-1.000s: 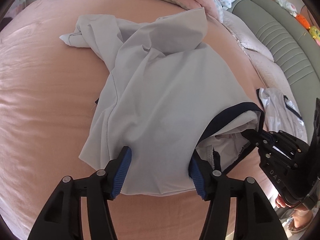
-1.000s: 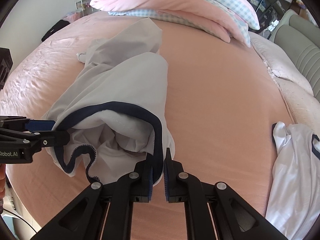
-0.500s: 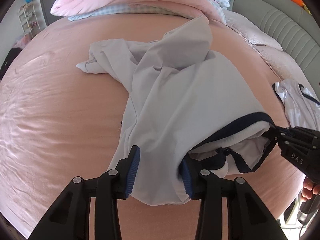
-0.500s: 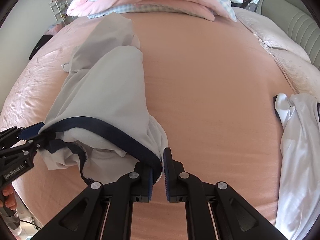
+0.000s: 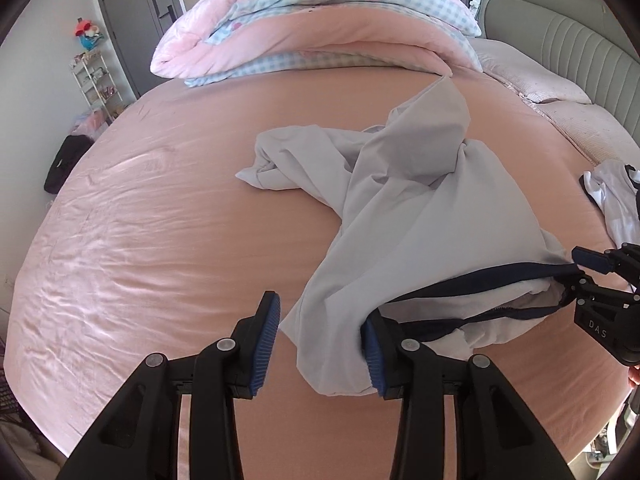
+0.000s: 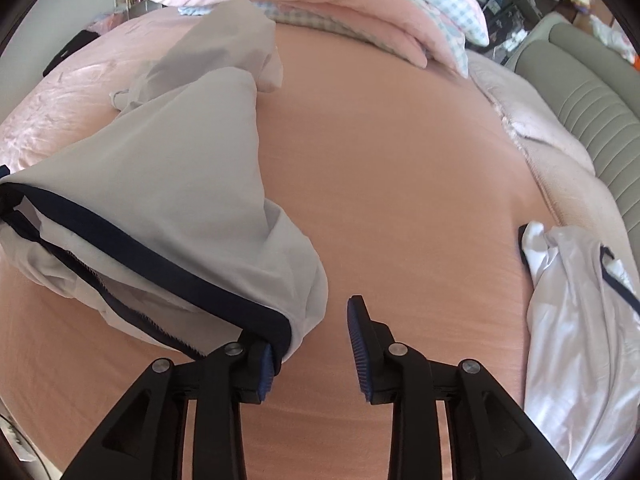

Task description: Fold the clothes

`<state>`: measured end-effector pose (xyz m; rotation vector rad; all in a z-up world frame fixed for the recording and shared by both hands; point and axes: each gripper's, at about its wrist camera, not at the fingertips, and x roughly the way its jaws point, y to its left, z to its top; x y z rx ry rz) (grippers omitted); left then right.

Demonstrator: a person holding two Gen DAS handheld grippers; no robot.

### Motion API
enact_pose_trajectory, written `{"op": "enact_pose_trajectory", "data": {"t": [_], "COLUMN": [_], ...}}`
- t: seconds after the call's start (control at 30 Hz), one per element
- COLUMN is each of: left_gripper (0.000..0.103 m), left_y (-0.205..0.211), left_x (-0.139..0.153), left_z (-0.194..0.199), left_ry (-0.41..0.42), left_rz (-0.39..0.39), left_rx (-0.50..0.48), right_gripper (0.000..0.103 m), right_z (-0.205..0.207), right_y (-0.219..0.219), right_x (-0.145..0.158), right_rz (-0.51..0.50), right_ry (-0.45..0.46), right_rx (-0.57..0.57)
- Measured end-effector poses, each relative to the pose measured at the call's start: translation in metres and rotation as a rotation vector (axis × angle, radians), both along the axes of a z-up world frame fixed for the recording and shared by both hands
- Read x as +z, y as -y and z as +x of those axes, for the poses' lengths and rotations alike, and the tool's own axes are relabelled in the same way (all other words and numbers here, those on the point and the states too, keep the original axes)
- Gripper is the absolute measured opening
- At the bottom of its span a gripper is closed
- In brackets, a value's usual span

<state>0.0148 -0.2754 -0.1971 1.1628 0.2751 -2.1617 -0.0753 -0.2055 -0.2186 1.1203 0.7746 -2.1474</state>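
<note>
Garment: a pale grey, thin-fabric pair of shorts with a navy-blue waistband point(image 5: 420, 216) lies rumpled on the pink bed sheet point(image 5: 160, 240), its waistband end lifted just off the sheet towards the cameras, its far end bunched near the folded pink and blue-checked quilt point(image 5: 320, 28).
Handling: likely light, limp and a little slippery; it sags wherever it is unsupported, so it will not hold a shape by itself.
Where to hold: the navy waistband point(image 6: 160, 264) looks the firmest edge; its two ends seem the best places to grip.
Left claw point(image 5: 320, 340): partly open, a flap of grey cloth hangs between the fingers against the right pad; no clamp visible.
Right claw point(image 6: 312, 356): jaws have just been opening; the waistband corner lies against the left pad, nothing pinched between the pads.
Nearby: a white shiny garment with dark trim point(image 6: 580, 320) lies apart at the right.
</note>
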Motion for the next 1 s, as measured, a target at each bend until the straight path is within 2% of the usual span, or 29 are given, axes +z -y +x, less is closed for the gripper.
{"op": "enact_pose_trajectory", "data": {"t": [0.13, 0.23, 0.43, 0.53, 0.77, 1.0], "left_gripper": [0.037, 0.038, 0.038, 0.038, 0.038, 0.038], "left_y": [0.003, 0.001, -0.009, -0.007, 0.009, 0.014], "left_x": [0.004, 0.007, 0.024, 0.043, 0.091, 0.121], "left_z": [0.014, 0.022, 0.028, 0.024, 0.016, 0.005], "left_ry": [-0.001, 0.011, 0.023, 0.004, -0.078, -0.079], "left_rz": [-0.009, -0.032, -0.175, -0.236, -0.291, -0.386], "left_rx": [0.023, 0.027, 0.009, -0.001, 0.003, -0.013], "right_gripper": [0.03, 0.03, 0.03, 0.03, 0.03, 0.03], "right_z": [0.016, 0.023, 0.067, 0.068, 0.049, 0.048], "right_y": [0.013, 0.005, -0.005, -0.002, 0.006, 0.014], "right_x": [0.01, 0.008, 0.044, 0.06, 0.1, 0.141], "right_rz": [0.056, 0.098, 0.105, 0.096, 0.02, -0.026], "right_ry": [-0.181, -0.323, -0.52, -0.578, -0.603, -0.722], "right_rx": [0.089, 0.127, 0.133, 0.136, 0.102, 0.097]}}
